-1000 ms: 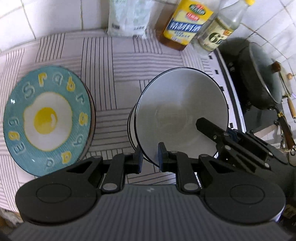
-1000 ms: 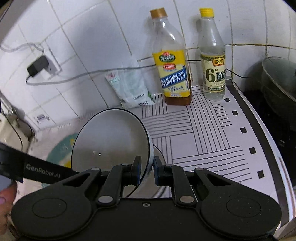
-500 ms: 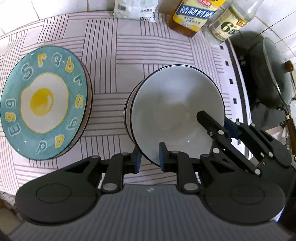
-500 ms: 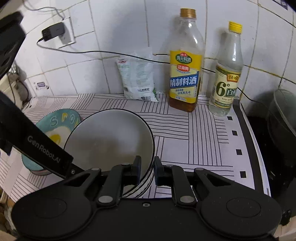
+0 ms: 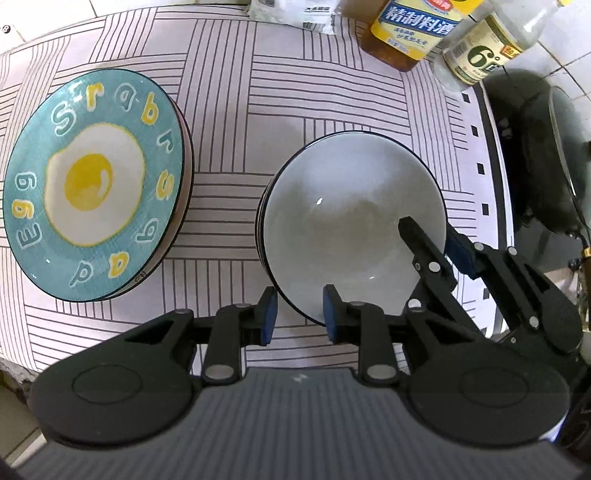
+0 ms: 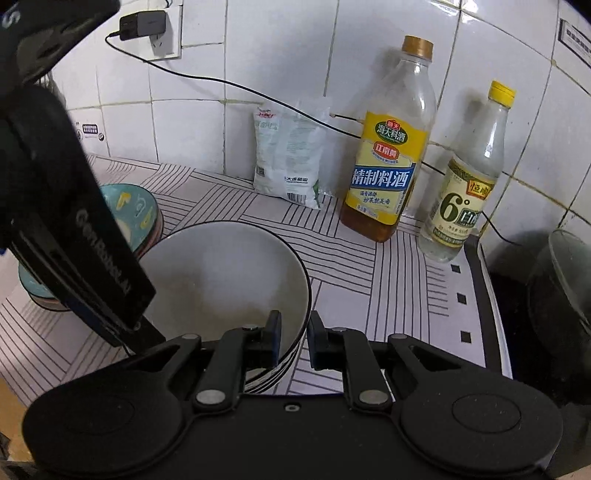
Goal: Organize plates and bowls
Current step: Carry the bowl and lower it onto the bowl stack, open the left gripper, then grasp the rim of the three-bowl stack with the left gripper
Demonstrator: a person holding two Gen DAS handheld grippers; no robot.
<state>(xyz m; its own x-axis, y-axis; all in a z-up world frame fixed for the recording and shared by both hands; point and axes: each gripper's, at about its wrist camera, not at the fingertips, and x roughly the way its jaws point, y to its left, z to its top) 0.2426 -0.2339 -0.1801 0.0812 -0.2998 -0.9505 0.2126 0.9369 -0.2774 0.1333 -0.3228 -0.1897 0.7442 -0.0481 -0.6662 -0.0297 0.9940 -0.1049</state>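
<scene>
White tiled wall behind a counter w/ a pink-and-black striped cover [image 5: 236,122]. Count: 2 bottles against the wall, a yellow-label cooking wine bottle [image 6: 388,155] and a 6° white vinegar bottle [image 6: 467,184], plus 1 white salt bag [image 6: 288,155] leaning on the tiles. 1 charger [image 6: 142,24] plugged into a wall socket, cable trailing along the wall. 1 dark wok [image 5: 543,158] w/ a glass lid at the far right edge.

Plates: a teal fried-egg plate [image 5: 96,181] tops a short stack on the counter's left side; at least 1 more rim shows under it, exact no. unclear. Bowls: a white bowl [image 5: 354,229] w/ dark rim sits nested in a bowl stack mid-counter, well apart from the plate stack; rims of lower bowls show at its left side, count unclear.

Left gripper [image 5: 295,314] points steeply down over the bowl's near rim; its jaws have just been opening, the rim sits between the blue pads w/ a visible gap on the left side, so no clamp. Right gripper [image 6: 293,339] comes in from the bowl's right side, tilted downward, one finger inside the bowl and one outside, closed on the bowl's rim.
</scene>
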